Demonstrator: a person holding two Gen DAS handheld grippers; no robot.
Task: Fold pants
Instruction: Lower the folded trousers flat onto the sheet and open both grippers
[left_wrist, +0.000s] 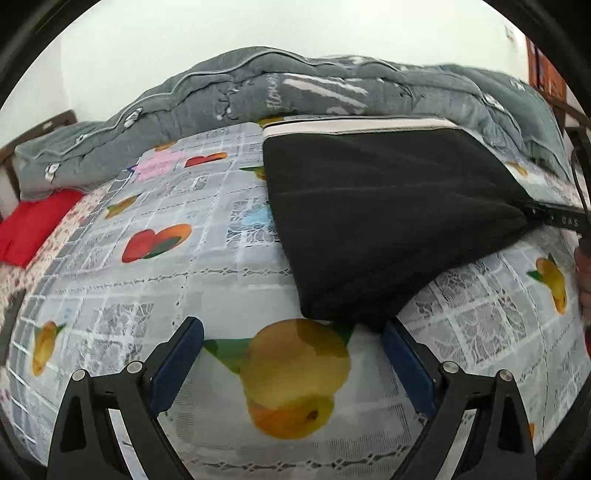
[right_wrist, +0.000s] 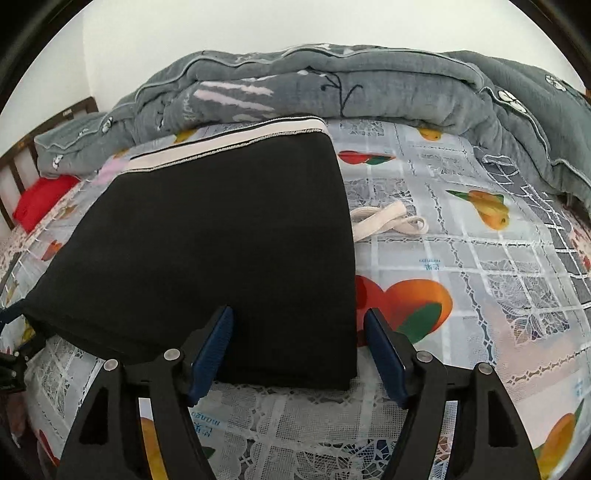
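Black pants (left_wrist: 384, 221) with a white waistband (left_wrist: 354, 125) lie folded on the fruit-print bedsheet (left_wrist: 147, 295). In the left wrist view my left gripper (left_wrist: 293, 343) is open, its right finger (left_wrist: 402, 354) at the pants' near corner. The right gripper (left_wrist: 554, 218) shows at the pants' right corner in that view. In the right wrist view the pants (right_wrist: 221, 243) fill the centre left, and my right gripper (right_wrist: 297, 332) is open, its jaws on either side of the pants' near right corner. A white drawstring (right_wrist: 388, 221) lies beside the pants.
A rolled grey quilt (left_wrist: 258, 99) lies along the far side of the bed, also in the right wrist view (right_wrist: 332, 85). A red cloth (left_wrist: 33, 225) sits at the far left by a wooden bed rail (right_wrist: 22, 162).
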